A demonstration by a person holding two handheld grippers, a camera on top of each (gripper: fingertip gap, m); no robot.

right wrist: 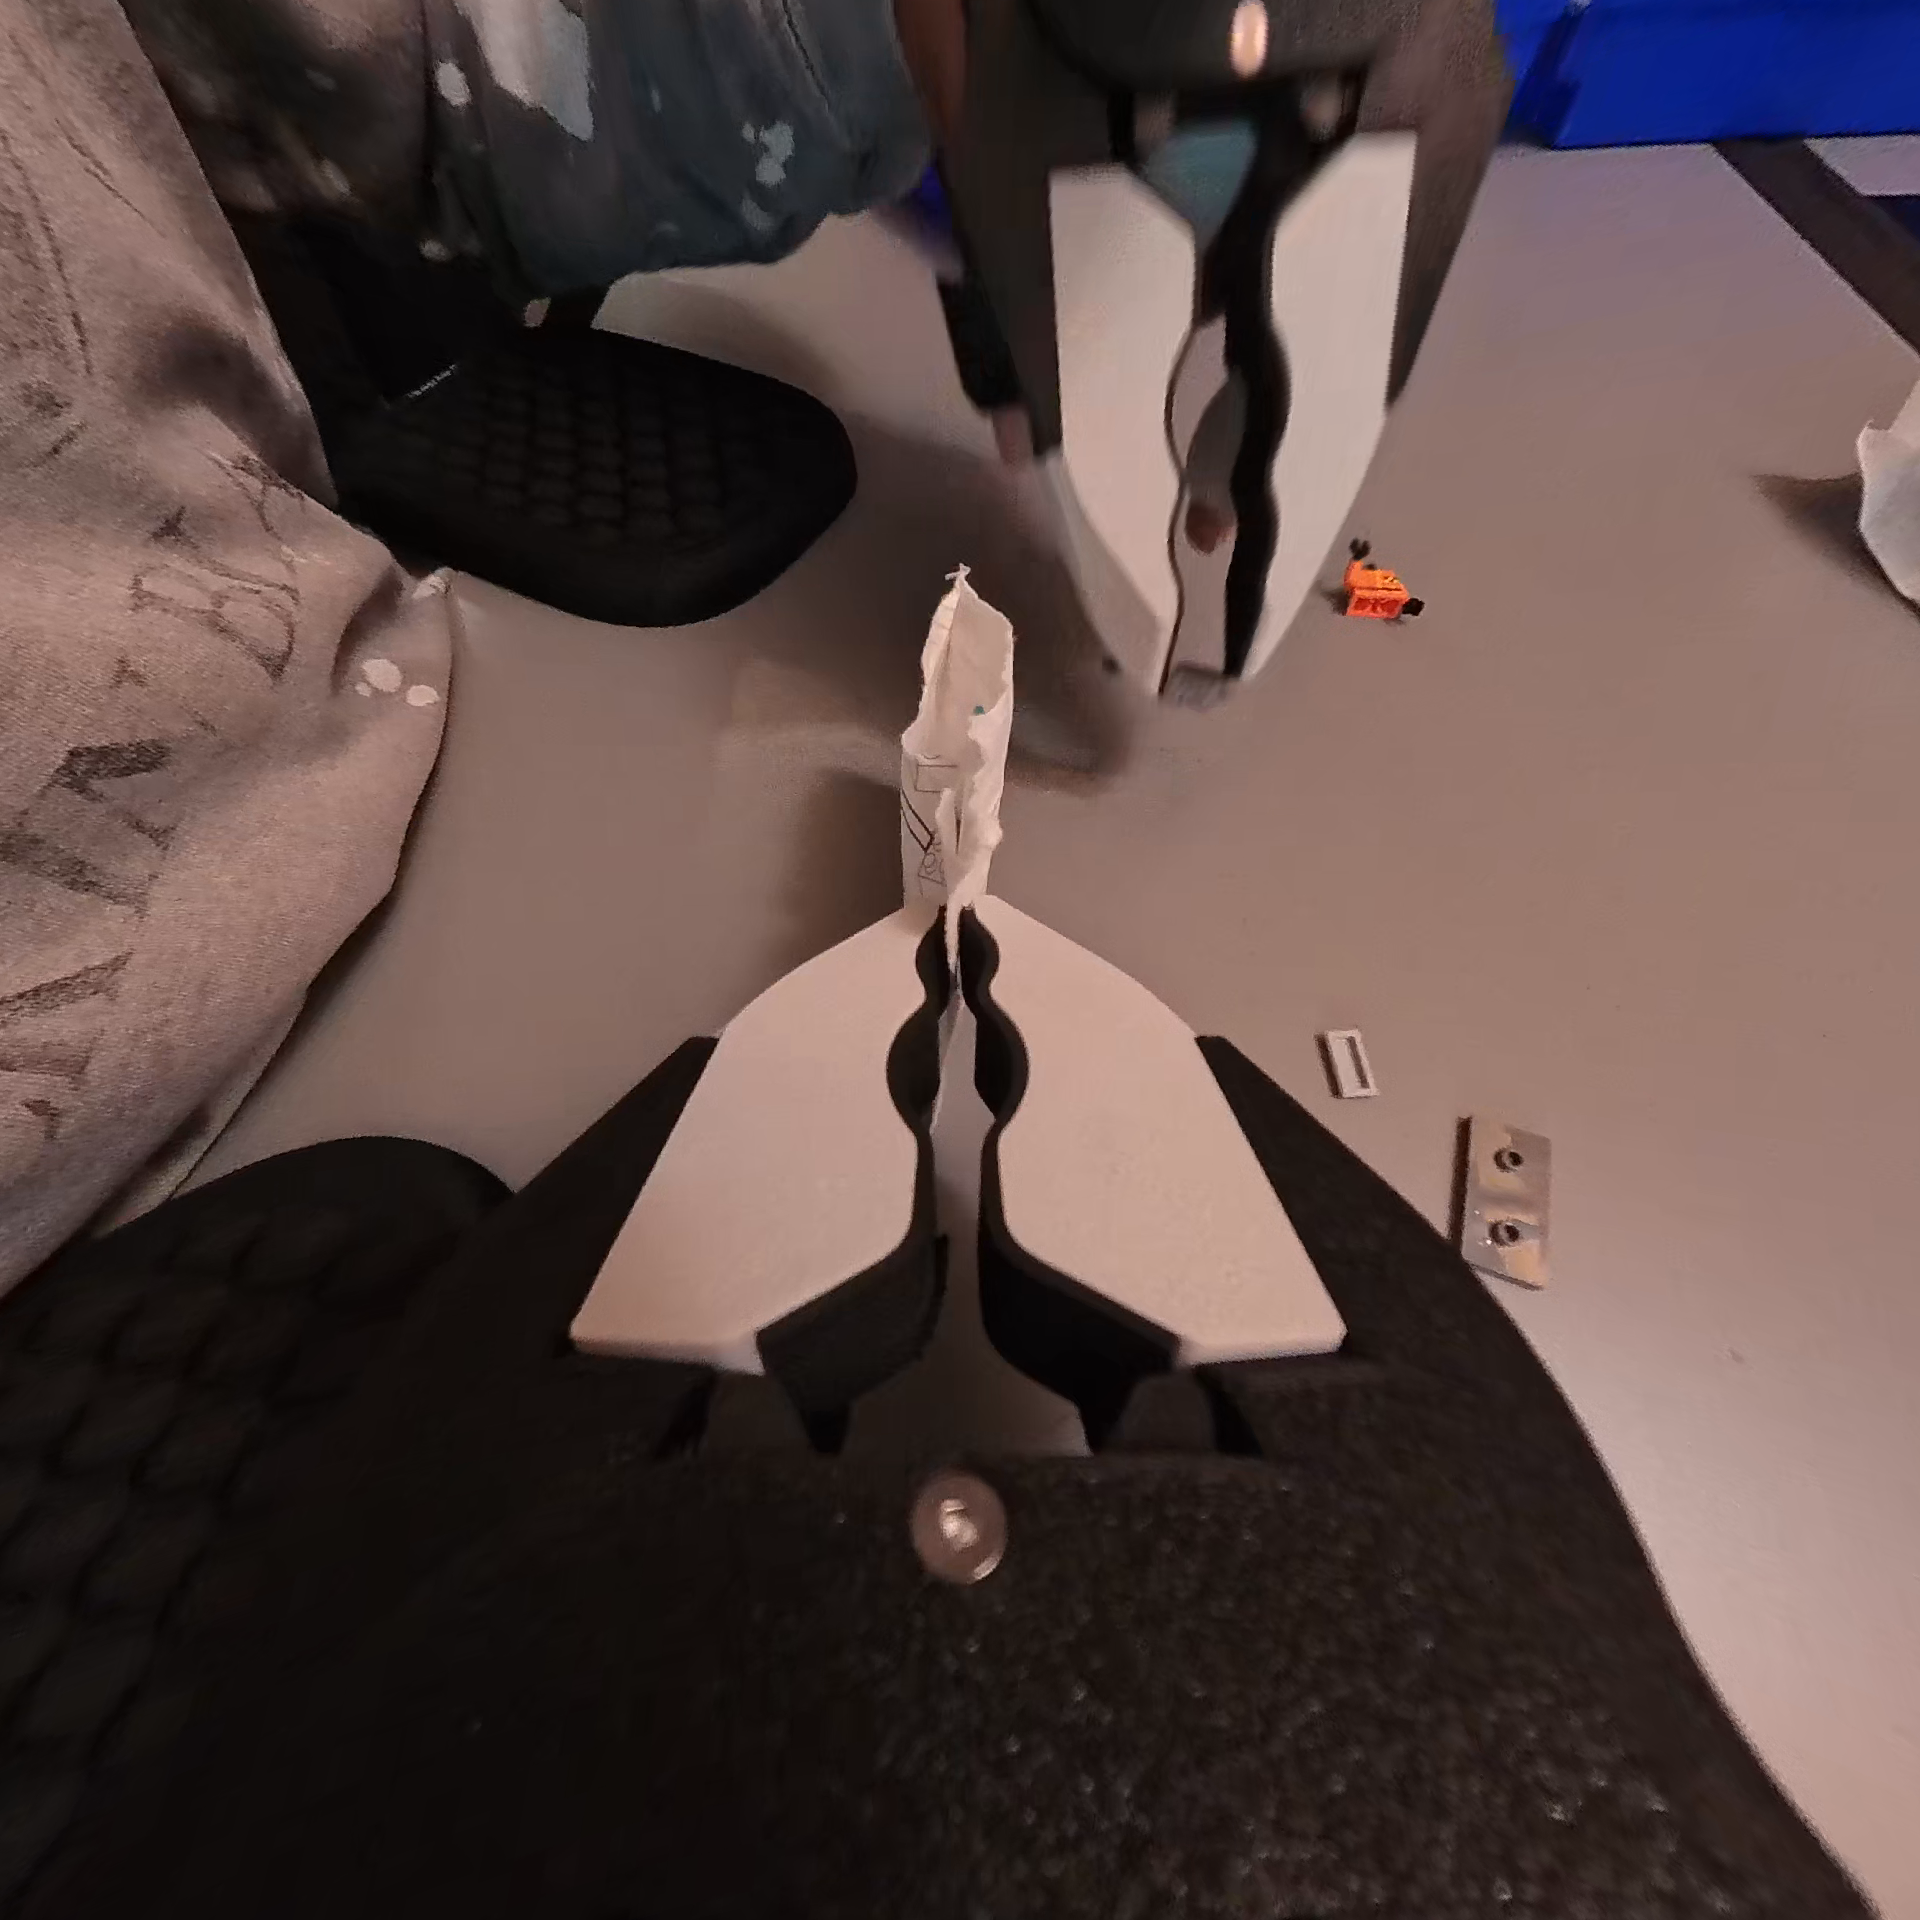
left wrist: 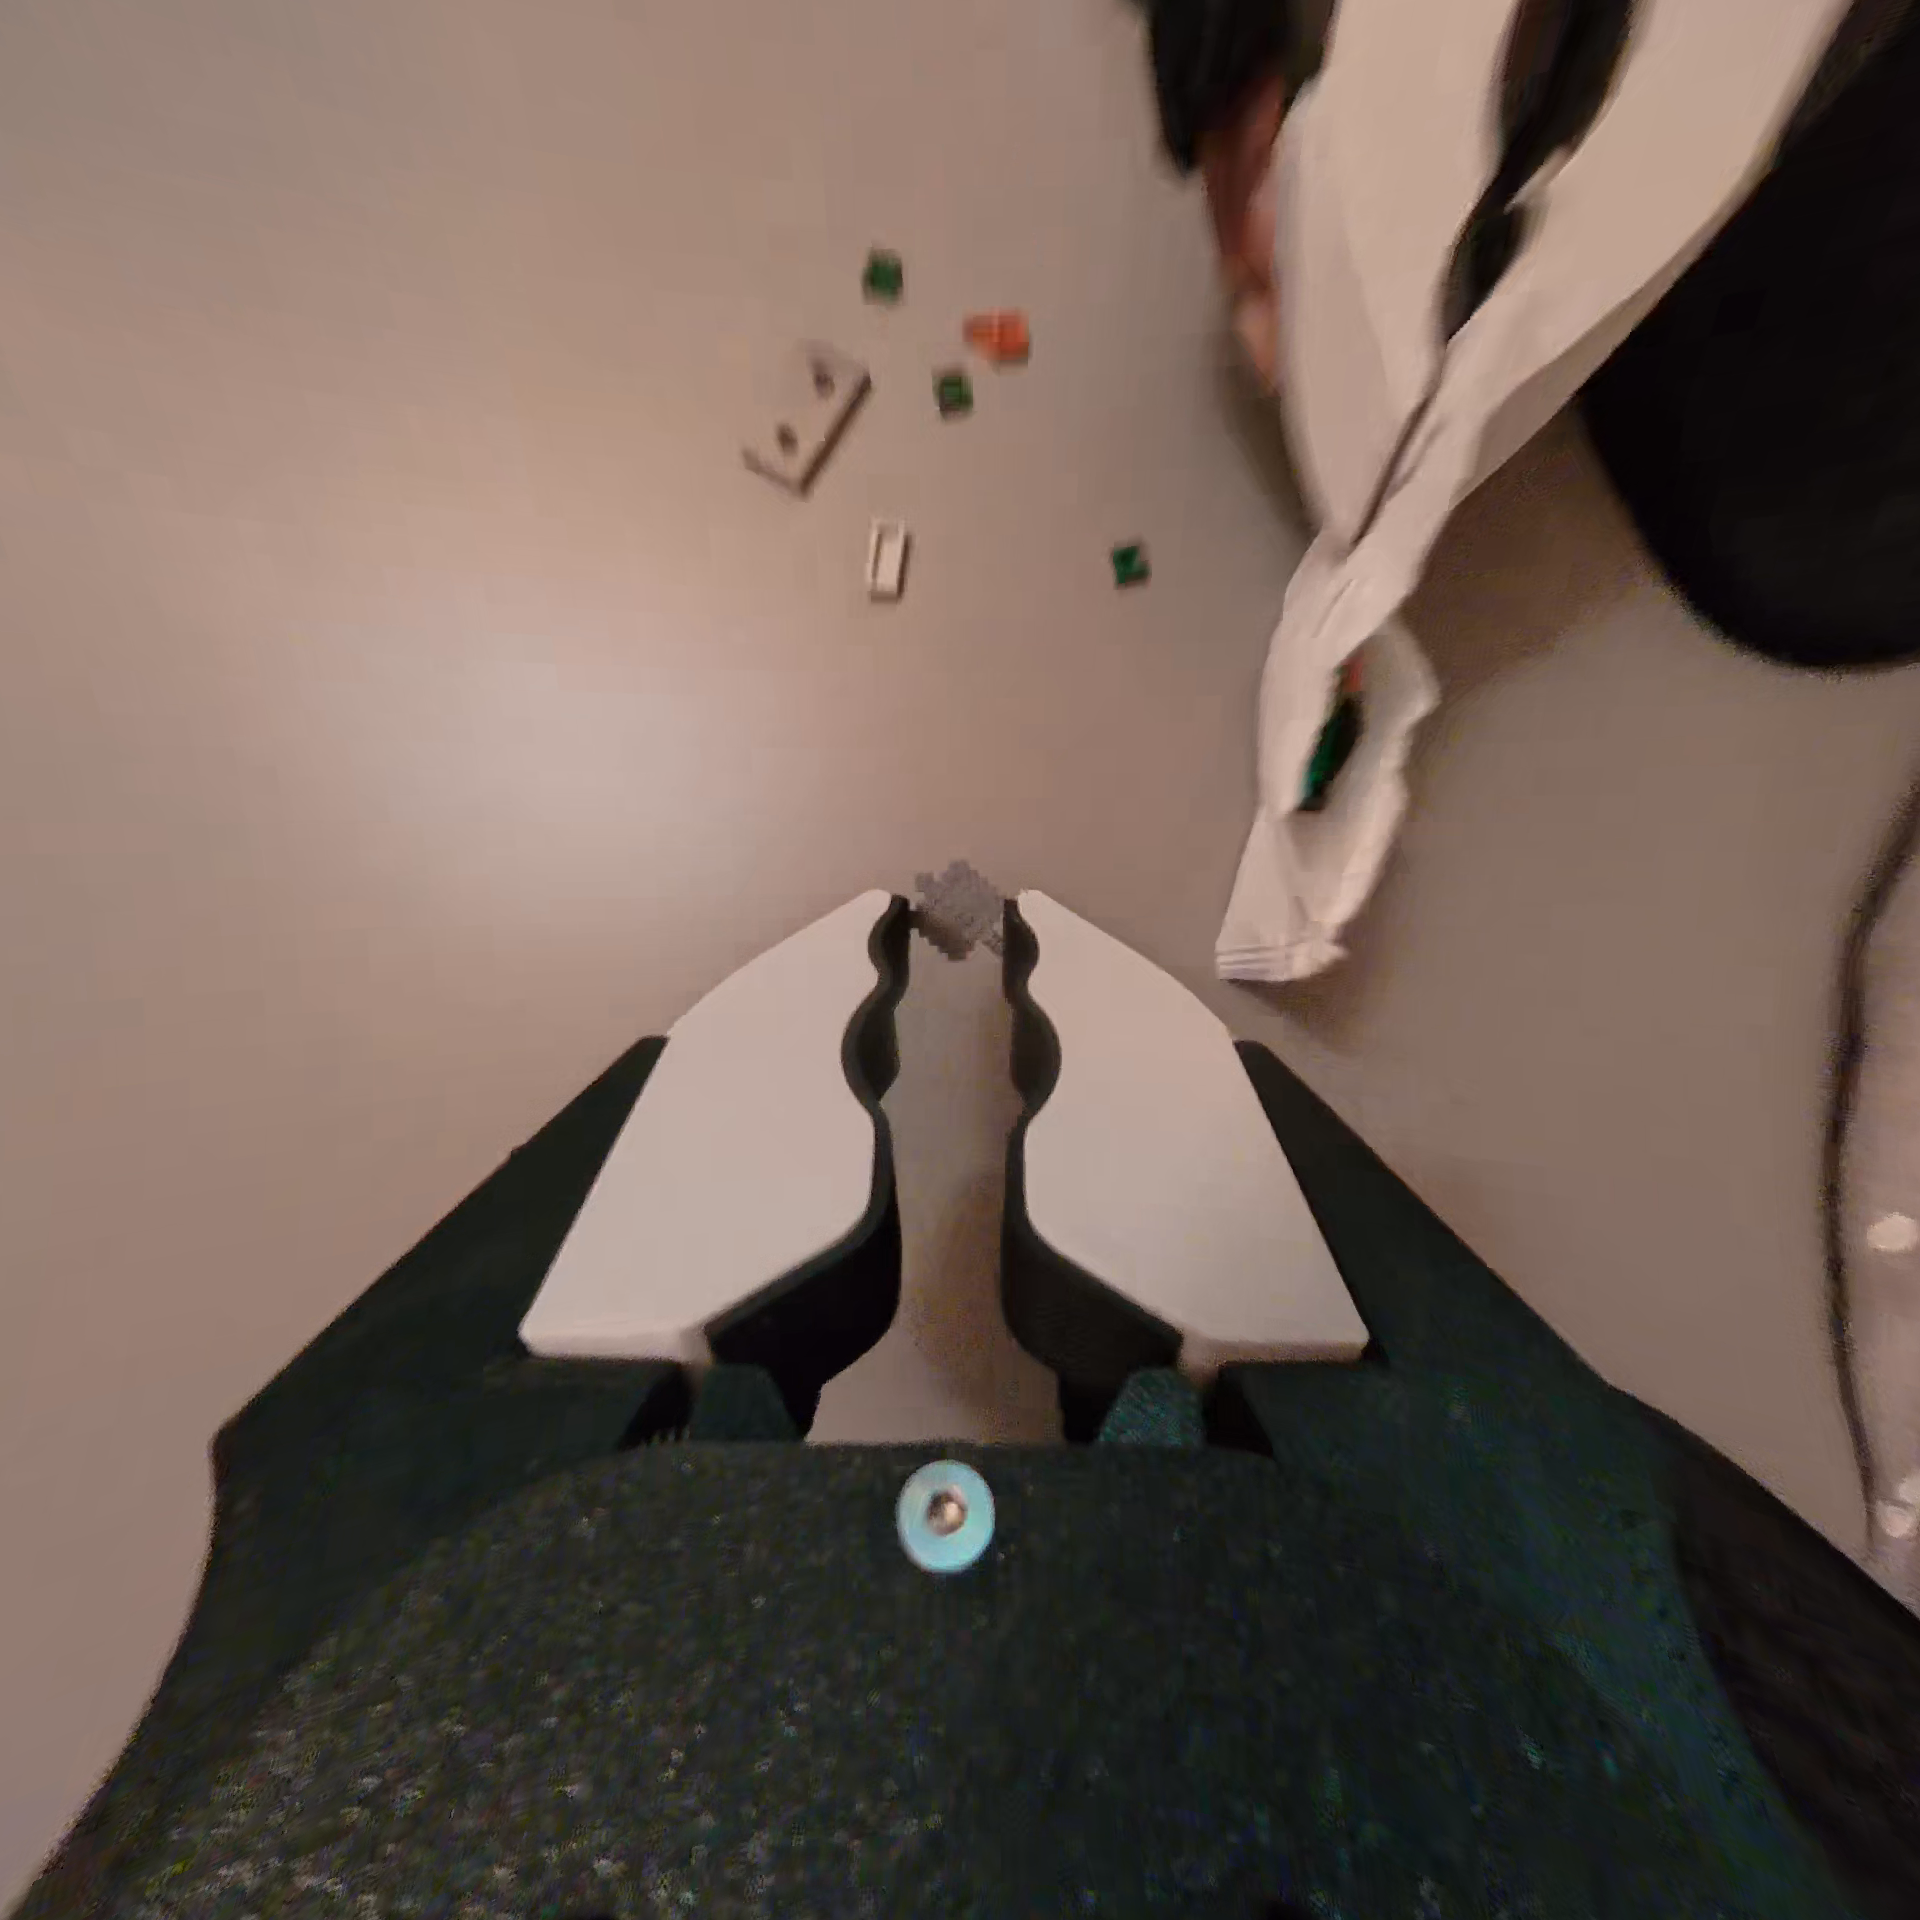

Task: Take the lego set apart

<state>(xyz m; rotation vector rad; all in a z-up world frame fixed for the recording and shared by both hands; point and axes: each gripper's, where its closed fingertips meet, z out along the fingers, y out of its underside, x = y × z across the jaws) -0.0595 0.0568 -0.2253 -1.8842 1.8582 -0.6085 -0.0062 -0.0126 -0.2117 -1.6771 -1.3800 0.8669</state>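
Now, from the left wrist: left gripper (left wrist: 956,916) clamped on a small grey piece (left wrist: 961,923), held just at the fingertips, with the jaws only as far apart as the piece is wide. Held above the table (left wrist: 416,727), with contact impossible to tell. Farther out on the table, loose lego lying well apart from the gripper: a white plate (left wrist: 807,429) with round holes, a small white brick (left wrist: 886,558) just nearer than it, an orange piece (left wrist: 997,335) and three green pieces (left wrist: 951,392) scattered to the right of the plate. Toward the table's right edge, a white paper bag (left wrist: 1320,831) hanging upright, lower end at or just above the tabletop, pinched at the top by the blurred right gripper (left wrist: 1371,499). Through a tear in the bag, a green bit (left wrist: 1328,748). Beyond that edge, a black chair (left wrist: 1766,468).

Next, from the right wrist: right gripper (right wrist: 958,920) closed tight on the bag (right wrist: 961,727), with crumpled paper standing up past the fingertips. Across the table (right wrist: 1558,831), the left gripper (right wrist: 1195,681) pointing down, tips low over the surface, something grey between them. Just right of those tips, the orange piece (right wrist: 1377,594) on the table. Nearer, on the right, the white brick (right wrist: 1351,1062) and the white plate (right wrist: 1507,1200) lying flat, apart from each other. Off the left edge, the chair (right wrist: 582,468) and grey cloth (right wrist: 156,623). At the far right corner, a blue bin (right wrist: 1714,73).
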